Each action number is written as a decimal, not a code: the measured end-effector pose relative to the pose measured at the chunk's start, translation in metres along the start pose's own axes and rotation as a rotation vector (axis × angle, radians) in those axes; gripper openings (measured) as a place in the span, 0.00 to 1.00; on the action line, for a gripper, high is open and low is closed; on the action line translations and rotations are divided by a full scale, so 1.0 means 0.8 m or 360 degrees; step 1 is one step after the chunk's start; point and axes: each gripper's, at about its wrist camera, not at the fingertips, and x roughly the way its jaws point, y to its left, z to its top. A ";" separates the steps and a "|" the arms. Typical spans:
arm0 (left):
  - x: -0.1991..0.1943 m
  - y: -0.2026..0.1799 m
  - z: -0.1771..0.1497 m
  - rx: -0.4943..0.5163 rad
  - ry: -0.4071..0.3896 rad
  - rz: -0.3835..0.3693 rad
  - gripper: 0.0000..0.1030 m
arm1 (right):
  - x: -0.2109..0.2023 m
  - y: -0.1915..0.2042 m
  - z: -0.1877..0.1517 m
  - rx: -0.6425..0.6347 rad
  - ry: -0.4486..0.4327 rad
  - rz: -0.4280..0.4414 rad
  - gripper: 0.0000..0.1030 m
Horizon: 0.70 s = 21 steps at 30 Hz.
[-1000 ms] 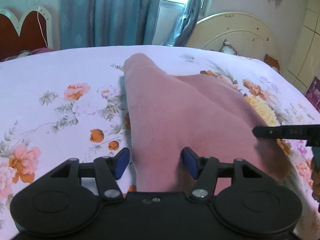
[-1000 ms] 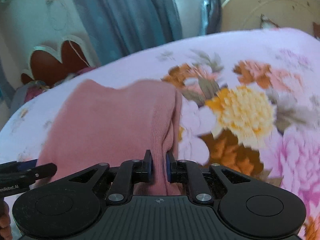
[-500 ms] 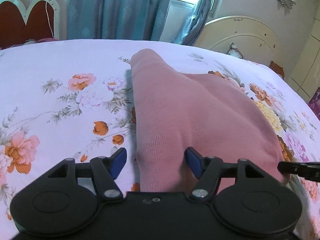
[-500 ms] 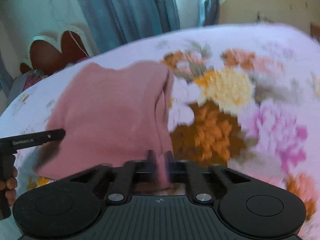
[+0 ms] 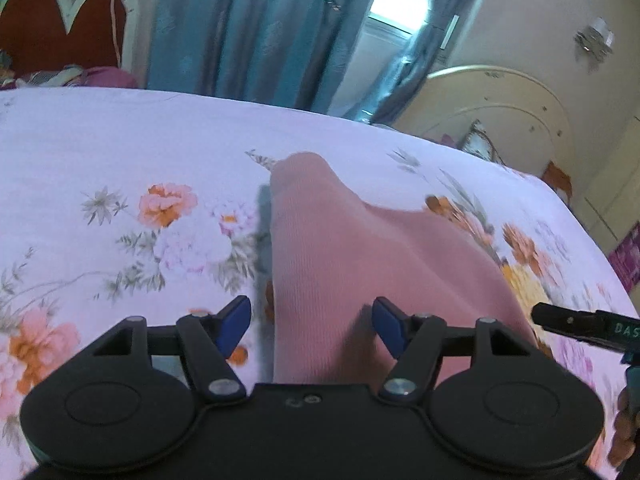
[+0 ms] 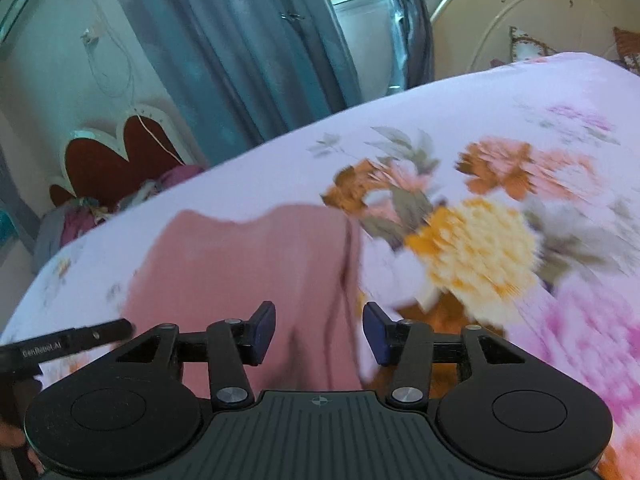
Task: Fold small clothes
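A pink knit garment (image 5: 360,260) lies folded into a long strip on the floral bedsheet (image 5: 120,152). My left gripper (image 5: 311,317) hovers open over the strip's near left edge, and its blue pads do not touch the cloth. In the right wrist view the same garment (image 6: 248,264) lies with its right folded edge below my right gripper (image 6: 319,322). The right jaws are opening and their pads stand clear of the fabric. One finger of the right gripper (image 5: 568,320) pokes in at the right edge of the left wrist view.
The bedsheet (image 6: 480,120) spreads wide around the garment. A cream headboard (image 5: 500,108) stands at the far right, with blue curtains (image 5: 260,28) behind the bed. A red scalloped headboard (image 5: 60,20) and a pile of clothes (image 6: 100,212) sit beyond the far left edge.
The right gripper, shut on the garment's right edge before, has spread its jaws and let the cloth go. Both grippers have drawn back a little from the garment.
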 end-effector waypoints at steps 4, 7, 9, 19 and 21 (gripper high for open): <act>0.023 0.006 0.017 -0.0073 0.0000 0.0000 0.62 | 0.049 -0.001 0.018 0.0016 0.0057 -0.0027 0.47; 0.042 0.008 0.021 -0.0099 0.0019 -0.0013 0.58 | 0.074 -0.002 0.021 0.0007 0.0096 -0.0055 0.21; 0.052 0.007 0.019 -0.0091 0.0018 -0.0013 0.55 | 0.081 -0.001 0.021 -0.0012 0.0089 -0.0068 0.12; 0.057 0.007 0.015 -0.0087 -0.0032 0.0029 0.65 | 0.082 -0.010 0.017 -0.0187 -0.0034 -0.0229 0.09; 0.050 0.002 0.022 -0.0052 -0.0072 0.0048 0.63 | 0.070 -0.007 0.023 -0.0197 -0.0095 -0.0229 0.18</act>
